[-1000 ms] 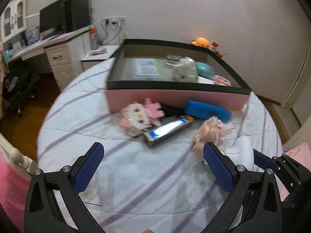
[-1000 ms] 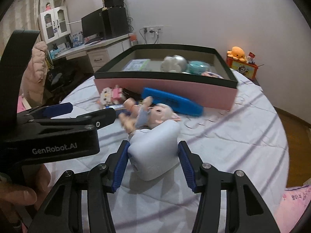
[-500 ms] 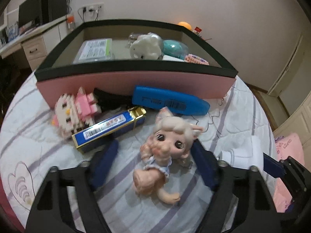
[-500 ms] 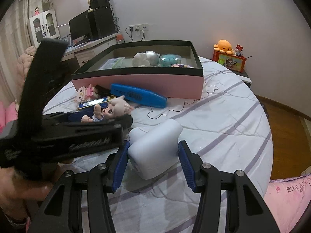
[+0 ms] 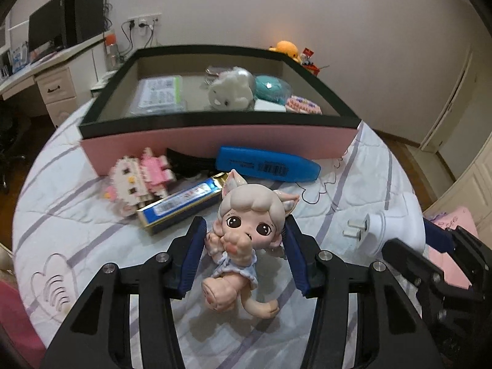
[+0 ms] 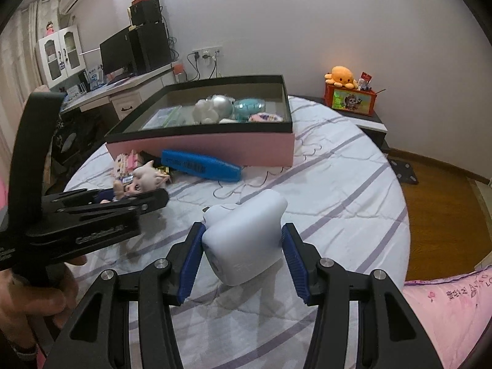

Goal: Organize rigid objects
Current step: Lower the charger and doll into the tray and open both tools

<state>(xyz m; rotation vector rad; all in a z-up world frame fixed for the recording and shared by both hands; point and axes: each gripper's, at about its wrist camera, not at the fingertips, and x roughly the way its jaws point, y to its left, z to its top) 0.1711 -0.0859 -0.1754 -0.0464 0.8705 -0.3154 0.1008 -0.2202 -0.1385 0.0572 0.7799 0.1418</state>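
A pale doll (image 5: 249, 230) with big eyes and pointed ears lies on the striped bed cover, head between the blue pads of my left gripper (image 5: 244, 230). Its jaws are closing and the pads touch the doll's head on both sides. The right wrist view shows the same doll (image 6: 141, 184) in that gripper at the left. My right gripper (image 6: 243, 240) is shut on a white plug adapter (image 6: 246, 240), held just above the cover. From the left wrist view the adapter (image 5: 396, 230) shows its prongs at the right.
A pink box with a black rim (image 5: 215, 141) stands behind, holding a white plush, a teal item and a packet. In front of it lie a blue case (image 5: 267, 164), a pink-and-white block figure (image 5: 138, 178) and a blue-and-gold carton (image 5: 181, 203). The bed's edge drops off at right.
My left gripper moved in over the doll and its jaws narrowed from wide apart to the doll's head. The right gripper drew back to the right with the adapter still held.
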